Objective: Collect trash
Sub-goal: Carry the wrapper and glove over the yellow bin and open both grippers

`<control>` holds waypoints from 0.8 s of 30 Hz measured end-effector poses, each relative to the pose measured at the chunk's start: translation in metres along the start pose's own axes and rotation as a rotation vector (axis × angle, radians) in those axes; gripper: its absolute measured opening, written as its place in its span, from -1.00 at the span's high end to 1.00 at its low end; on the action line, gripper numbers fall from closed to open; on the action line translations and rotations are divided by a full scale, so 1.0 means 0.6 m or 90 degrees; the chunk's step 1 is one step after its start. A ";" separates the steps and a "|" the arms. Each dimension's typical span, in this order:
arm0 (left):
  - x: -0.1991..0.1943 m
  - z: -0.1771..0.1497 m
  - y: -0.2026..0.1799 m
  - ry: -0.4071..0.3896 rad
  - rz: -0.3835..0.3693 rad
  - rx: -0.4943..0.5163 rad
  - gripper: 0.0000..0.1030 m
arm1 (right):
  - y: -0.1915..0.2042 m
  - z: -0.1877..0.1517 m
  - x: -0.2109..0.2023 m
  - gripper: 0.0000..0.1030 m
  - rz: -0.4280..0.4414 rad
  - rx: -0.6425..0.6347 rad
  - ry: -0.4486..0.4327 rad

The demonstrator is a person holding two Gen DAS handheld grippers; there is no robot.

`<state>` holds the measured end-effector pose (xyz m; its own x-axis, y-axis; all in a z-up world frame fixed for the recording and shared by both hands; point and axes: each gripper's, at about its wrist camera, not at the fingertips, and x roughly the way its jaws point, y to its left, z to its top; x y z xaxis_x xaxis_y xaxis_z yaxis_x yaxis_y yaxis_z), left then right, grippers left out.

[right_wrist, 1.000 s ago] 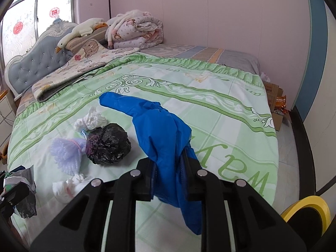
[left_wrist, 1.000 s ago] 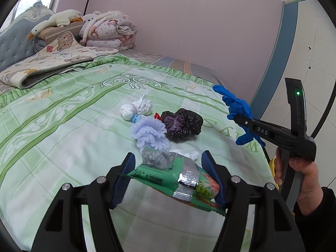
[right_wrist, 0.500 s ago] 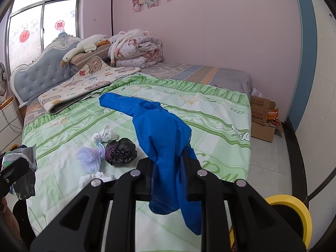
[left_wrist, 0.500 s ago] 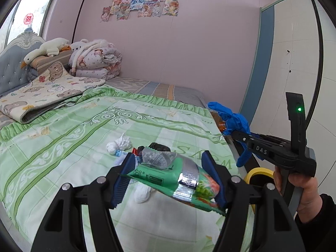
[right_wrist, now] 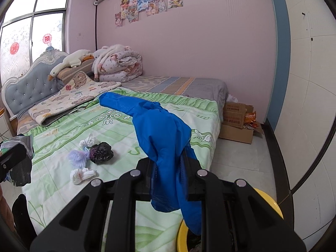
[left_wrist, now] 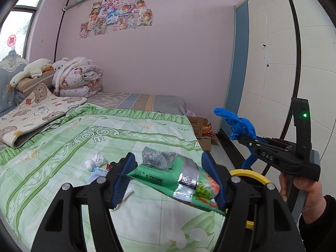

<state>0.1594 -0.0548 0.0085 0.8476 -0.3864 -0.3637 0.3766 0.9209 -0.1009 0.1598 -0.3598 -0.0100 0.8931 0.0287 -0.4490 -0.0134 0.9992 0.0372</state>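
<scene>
Over the green bed sheet [right_wrist: 117,126] we are clamping a green snack wrapper [left_wrist: 174,178] in our left gripper [left_wrist: 174,176]; our right gripper [right_wrist: 168,166], beside it, is pinching a blue glove [right_wrist: 159,130] tight above the yellow bin [right_wrist: 271,208].

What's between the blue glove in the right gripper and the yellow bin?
Nothing visible. The blue glove, pinched in the right gripper, hangs with its tail just above the yellow bin, whose rim shows directly below, beside the bed.

place: home bedroom — bed [right_wrist: 63,147] | folded quilt [right_wrist: 119,65] | wall posters [right_wrist: 147,0]
</scene>
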 end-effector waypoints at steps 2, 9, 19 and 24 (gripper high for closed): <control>0.003 0.004 -0.017 0.002 -0.010 0.009 -0.21 | -0.022 -0.006 -0.018 0.65 -0.014 0.007 -0.002; 0.026 0.007 -0.084 0.014 -0.046 0.047 -0.21 | -0.100 -0.029 -0.069 0.64 -0.058 0.032 -0.008; 0.082 0.000 -0.182 0.040 -0.096 0.080 -0.21 | -0.181 -0.065 -0.093 0.64 -0.101 0.068 0.008; 0.118 -0.010 -0.231 0.060 -0.124 0.091 -0.21 | -0.215 -0.087 -0.096 0.64 -0.116 0.080 0.016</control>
<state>0.1649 -0.2091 -0.0089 0.7174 -0.5433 -0.4360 0.5840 0.8103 -0.0487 0.0863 -0.4892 -0.0355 0.8641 -0.1496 -0.4807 0.2043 0.9769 0.0631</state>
